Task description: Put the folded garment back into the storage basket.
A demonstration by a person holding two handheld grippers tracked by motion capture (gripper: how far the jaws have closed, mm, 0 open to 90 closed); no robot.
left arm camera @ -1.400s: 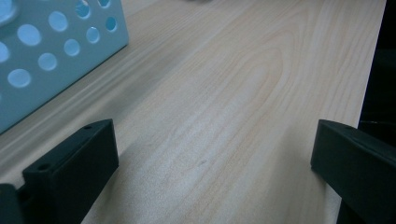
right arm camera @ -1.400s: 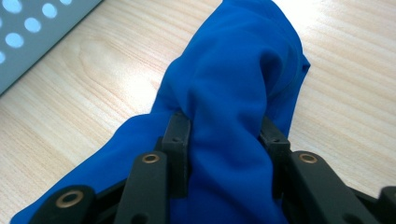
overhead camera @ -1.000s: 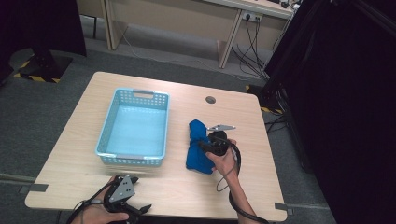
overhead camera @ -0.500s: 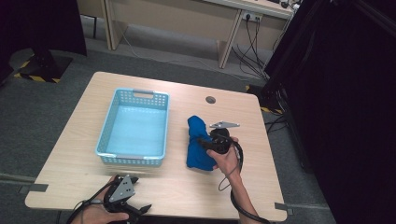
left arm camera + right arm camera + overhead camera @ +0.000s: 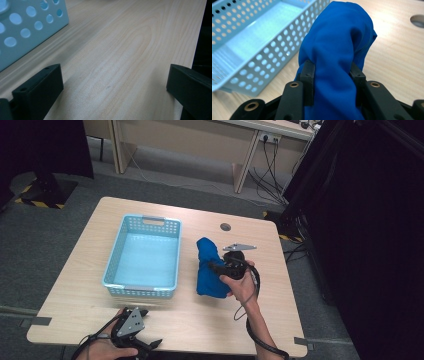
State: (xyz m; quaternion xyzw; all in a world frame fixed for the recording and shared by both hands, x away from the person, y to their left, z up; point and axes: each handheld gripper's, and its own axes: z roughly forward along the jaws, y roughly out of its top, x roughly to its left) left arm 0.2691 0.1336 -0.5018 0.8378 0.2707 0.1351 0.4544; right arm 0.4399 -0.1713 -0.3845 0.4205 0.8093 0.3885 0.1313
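right gripper (image 5: pixel 332 75), jaws clamped on a bunched blue cloth (image 5: pixel 337 50) lying right of the light-blue basket (image 5: pixel 145 257) on the table (image 5: pixel 250 325); left gripper (image 5: pixel 115 85) at near edge, jaws wide apart, empty.

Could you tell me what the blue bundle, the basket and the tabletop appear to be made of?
Blue bundle: soft matte fabric, judging by its folds and how it bunches between the right gripper jaws. Basket: light blue moulded plastic, likely, with perforated walls. Tabletop: pale wood-grain surface, possibly laminate.
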